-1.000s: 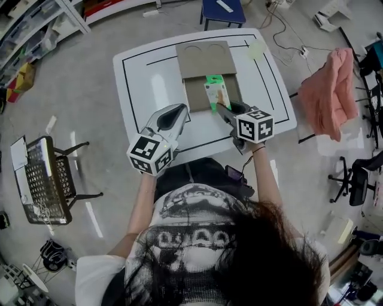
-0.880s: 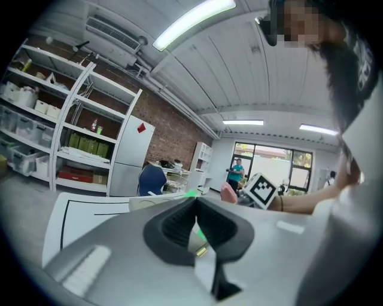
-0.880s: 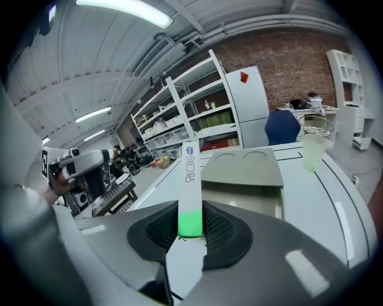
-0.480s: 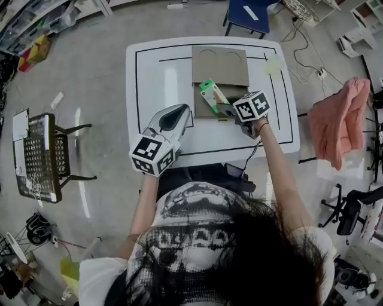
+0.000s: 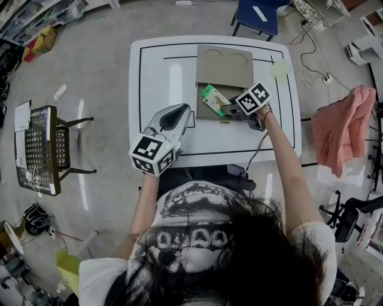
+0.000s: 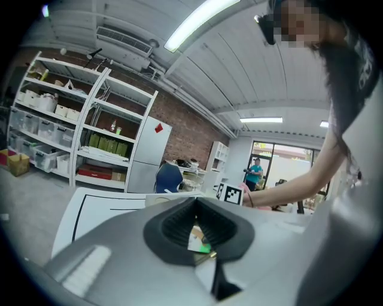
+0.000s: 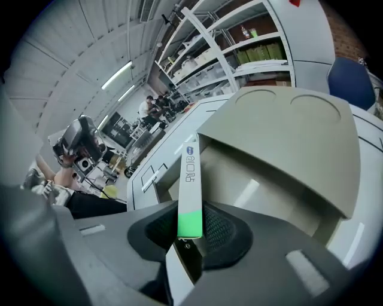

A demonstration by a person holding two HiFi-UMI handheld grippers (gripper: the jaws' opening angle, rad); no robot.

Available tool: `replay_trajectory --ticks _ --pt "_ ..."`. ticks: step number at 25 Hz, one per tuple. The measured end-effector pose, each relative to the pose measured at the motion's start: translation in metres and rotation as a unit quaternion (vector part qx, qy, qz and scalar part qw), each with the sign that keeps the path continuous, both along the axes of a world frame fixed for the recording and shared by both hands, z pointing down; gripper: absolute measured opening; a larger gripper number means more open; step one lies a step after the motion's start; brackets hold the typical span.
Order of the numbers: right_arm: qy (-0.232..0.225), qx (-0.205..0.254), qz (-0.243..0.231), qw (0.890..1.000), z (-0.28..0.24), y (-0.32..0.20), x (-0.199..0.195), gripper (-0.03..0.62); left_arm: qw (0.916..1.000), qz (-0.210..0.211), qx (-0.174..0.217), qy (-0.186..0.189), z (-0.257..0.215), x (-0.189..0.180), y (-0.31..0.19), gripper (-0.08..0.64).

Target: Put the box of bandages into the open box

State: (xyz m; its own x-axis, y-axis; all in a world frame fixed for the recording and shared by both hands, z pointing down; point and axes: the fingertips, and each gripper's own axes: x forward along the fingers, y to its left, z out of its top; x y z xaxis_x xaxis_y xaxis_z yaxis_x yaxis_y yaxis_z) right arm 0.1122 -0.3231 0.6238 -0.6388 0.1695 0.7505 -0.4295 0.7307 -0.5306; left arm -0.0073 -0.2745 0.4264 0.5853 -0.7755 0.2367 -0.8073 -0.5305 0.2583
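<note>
A flat white and green box of bandages point(image 5: 214, 99) hangs tilted over the open cardboard box point(image 5: 206, 111), with my right gripper point(image 5: 226, 109) shut on its green end. In the right gripper view the bandage box point(image 7: 190, 179) stands edge-on between the pads of the right gripper point(image 7: 190, 238), above the cardboard box's hollow point(image 7: 269, 179) and in front of its raised lid point(image 7: 281, 128). My left gripper point(image 5: 179, 111) hovers over the table's near left part, shut and holding nothing. In the left gripper view, the left gripper point(image 6: 203, 254) points toward the bandage box point(image 6: 200, 240).
The cardboard box sits on a white table point(image 5: 157, 77) with a black outline. A blue chair point(image 5: 257, 12) stands beyond the table, a wire-mesh chair point(image 5: 39, 155) to its left, a pink cloth point(image 5: 344, 128) to its right. Cables lie on the floor at far right.
My right gripper has swung the bandage box from upright to tilted left and carried it further over the open box. The left gripper has held its place.
</note>
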Motion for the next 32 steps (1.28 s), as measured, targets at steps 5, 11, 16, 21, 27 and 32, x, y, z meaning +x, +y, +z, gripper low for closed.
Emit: replay_trajectory --ticks 5,11,16,21,27,32 --pt "-0.005 -0.036 -0.024 0.999 0.004 0.005 0.001 0.092 1.0 -0.002 0.0 -0.003 -0.001 0.001 -0.001 0.0" --pt "0.005 0.004 -0.042 0.999 0.005 0.001 -0.001 0.117 1.0 -0.006 -0.003 -0.007 -0.002 0.0 -0.002 0.0" --pt "0.034 0.052 -0.044 0.997 0.008 -0.008 0.002 0.19 0.9999 -0.008 -0.003 -0.009 -0.001 0.0 -0.002 0.0" --pt "0.055 0.095 -0.027 0.994 0.008 -0.019 0.009 0.199 0.9999 -0.011 -0.006 -0.011 0.002 -0.002 0.0 0.0" --pt "0.036 0.117 0.009 0.992 -0.01 -0.026 0.011 0.201 0.9999 -0.009 -0.006 -0.011 0.001 -0.001 0.002 0.0" --pt "-0.012 0.143 0.049 0.988 -0.039 -0.026 0.0 0.187 0.9999 -0.001 -0.005 -0.01 0.0 -0.001 0.005 0.0"
